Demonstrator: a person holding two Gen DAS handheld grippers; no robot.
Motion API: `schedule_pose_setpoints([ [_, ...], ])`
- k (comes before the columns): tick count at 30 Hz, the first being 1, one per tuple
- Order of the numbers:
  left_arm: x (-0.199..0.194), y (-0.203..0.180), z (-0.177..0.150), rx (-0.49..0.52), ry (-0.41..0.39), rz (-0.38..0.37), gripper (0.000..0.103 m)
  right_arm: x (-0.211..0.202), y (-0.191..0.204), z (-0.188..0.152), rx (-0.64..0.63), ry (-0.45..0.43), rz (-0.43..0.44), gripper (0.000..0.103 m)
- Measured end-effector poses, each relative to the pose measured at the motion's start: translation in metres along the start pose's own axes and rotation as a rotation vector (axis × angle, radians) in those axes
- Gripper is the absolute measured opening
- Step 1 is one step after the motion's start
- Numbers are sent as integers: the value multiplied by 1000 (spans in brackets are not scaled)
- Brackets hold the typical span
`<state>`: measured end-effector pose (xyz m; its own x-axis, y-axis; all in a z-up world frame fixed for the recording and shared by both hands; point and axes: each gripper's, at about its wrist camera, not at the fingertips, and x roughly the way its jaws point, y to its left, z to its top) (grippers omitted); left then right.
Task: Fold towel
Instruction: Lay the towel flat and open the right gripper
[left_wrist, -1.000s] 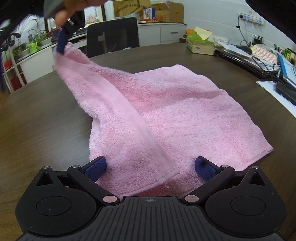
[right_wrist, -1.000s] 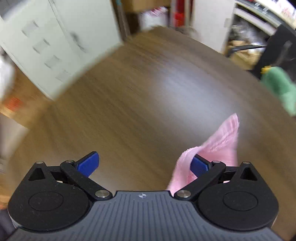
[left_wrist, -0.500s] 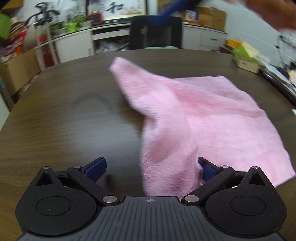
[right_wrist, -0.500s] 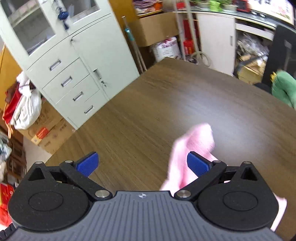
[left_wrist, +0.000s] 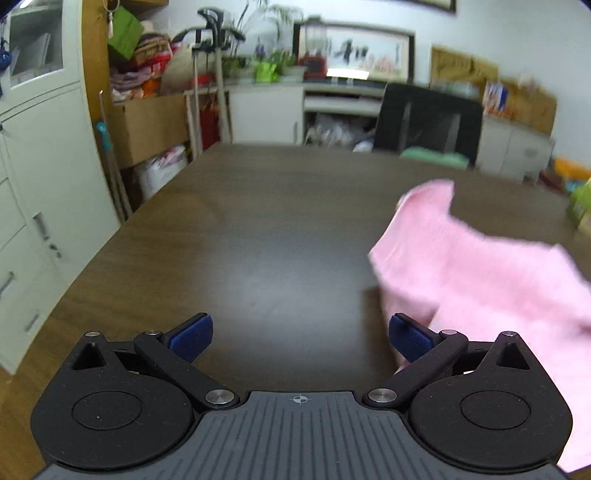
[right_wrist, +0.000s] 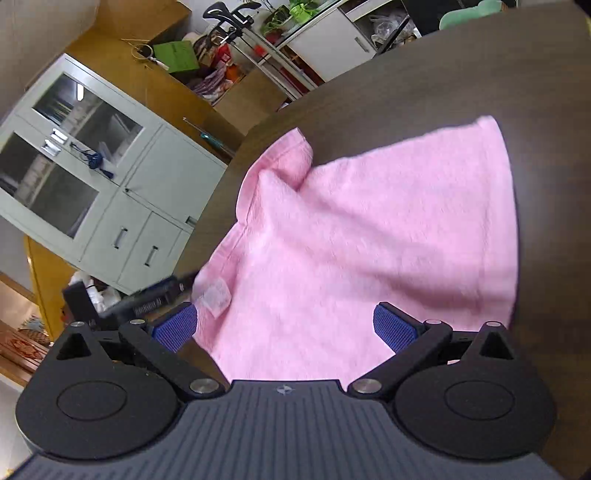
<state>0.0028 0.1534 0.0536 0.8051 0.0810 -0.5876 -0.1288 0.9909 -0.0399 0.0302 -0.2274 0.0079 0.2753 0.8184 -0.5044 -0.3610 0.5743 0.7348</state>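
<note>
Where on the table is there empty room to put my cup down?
In the left wrist view, the dark table is bare from the left claw out to its far edge by the black chair, and left to the edge by the grey cabinet. The right side is crowded: the pink towel covers it.

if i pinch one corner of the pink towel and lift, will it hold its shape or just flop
Probably flop: the pink towel already lies rumpled, its far corner curled over itself. The fluffy pile suggests it is light and should grip the blue pads rather than slip. Pushed across the table, it would likely bunch up.
</note>
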Motion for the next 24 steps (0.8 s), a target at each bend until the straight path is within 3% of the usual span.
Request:
schedule_pose_setpoints([
  [3, -14, -10, -5, 37, -104, -91, 103, 10, -9, -14, 11, 10, 43, 103],
  [6, -18, -25, -14, 122, -137, -186, 103, 17, -13, -19, 12, 2, 70, 103],
  [9, -3, -43, -23, 223, -79, -166, 103, 19, -15, -16, 21, 3, 71, 103],
  [14, 27, -61, -34, 314, 104, -89, 103, 12, -25, -13, 21, -4, 52, 102],
  [19, 11, -76, -39, 348, 171, -203, 103, -3, -33, -8, 31, -23, -17, 102],
  [22, -4, -90, -48, 437, 210, -313, 103, -13, -26, -9, 29, 28, -97, 102],
  [24, -11, -96, -54, 476, 199, -327, 103, -18, -16, -11, 8, 74, -164, 103],
])
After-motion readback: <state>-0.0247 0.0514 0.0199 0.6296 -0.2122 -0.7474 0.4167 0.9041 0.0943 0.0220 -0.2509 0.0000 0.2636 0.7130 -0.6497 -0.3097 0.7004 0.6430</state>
